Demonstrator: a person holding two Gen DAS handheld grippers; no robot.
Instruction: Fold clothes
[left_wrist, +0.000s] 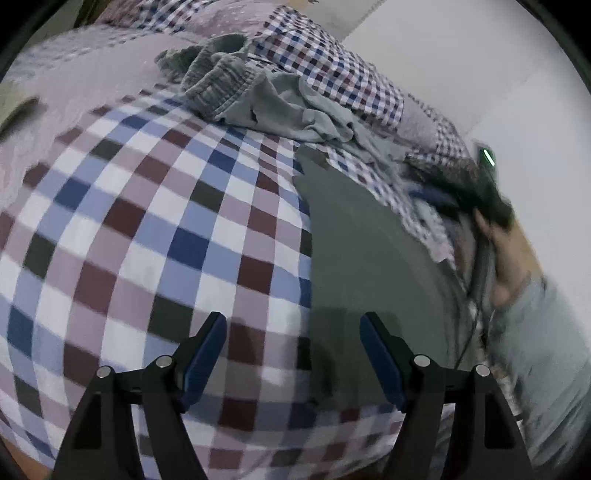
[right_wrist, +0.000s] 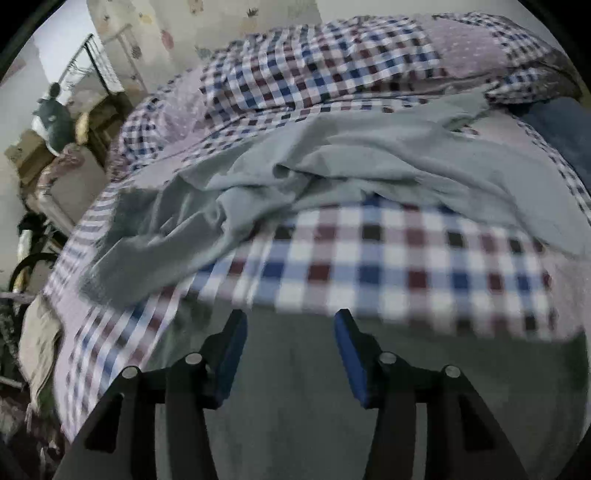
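Garment: we see a pale grey-green garment (right_wrist: 332, 162) lying rumpled across the checked bedspread (right_wrist: 388, 266), bunched in ridges toward its middle and trailing off to the left of the bedspread's near patch of checks.

Near cloth: a darker grey cloth (right_wrist: 295, 369) lies flat directly under the right gripper; we cannot tell whether it is the same garment or another piece.

Right gripper: our right gripper (right_wrist: 290, 347) hovers over that dark cloth with its jaws spread wide and nothing between them.

Left gripper: our left gripper (left_wrist: 293, 350) stands wide apart too, empty, straddling the edge where the dark grey cloth (left_wrist: 369, 251) meets the bedspread (left_wrist: 147, 221).

Step in hand: we judge that we are reaching for an edge to start a fold. To do it well, we should pinch a single layer at the hem, take both corners level, and pull the cloth taut before laying it over.

Other clothes: beyond the left gripper on the bedspread, a grey knitted piece (left_wrist: 218, 81) sits heaped against a light grey garment (left_wrist: 288, 110).

In the way: those heaps crowd the far side of the bedspread, and the rumpled ridges may catch a fold.

Person: a blurred hand (left_wrist: 502, 258) holds the other tool at the bedspread's right edge.
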